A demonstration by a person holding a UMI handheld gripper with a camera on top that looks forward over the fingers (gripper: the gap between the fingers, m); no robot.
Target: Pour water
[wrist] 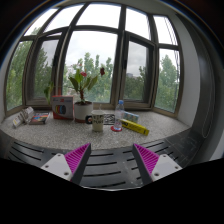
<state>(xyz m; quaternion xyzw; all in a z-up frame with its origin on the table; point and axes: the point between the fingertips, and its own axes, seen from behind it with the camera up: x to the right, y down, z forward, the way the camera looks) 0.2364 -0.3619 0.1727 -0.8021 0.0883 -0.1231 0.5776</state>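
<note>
My gripper (pixel 111 150) is open with nothing between its fingers; the magenta pads (pixel 76 158) stand wide apart over a dark slatted surface (pixel 110 168). Well beyond them, on a stone window sill (pixel 60 128), stands a white pot (pixel 83 110) with a green flowering plant (pixel 84 84). A small cup-like container (pixel 97 124) stands just in front of the pot. A small bottle-like thing (pixel 121 104) stands to the right of the pot. I cannot tell whether either holds water.
On the sill are also a pink box (pixel 62 107) left of the pot, small items (pixel 38 119) further left, and a yellow box (pixel 135 126) to the right. A large bay window (pixel 100 50) with trees outside backs the sill.
</note>
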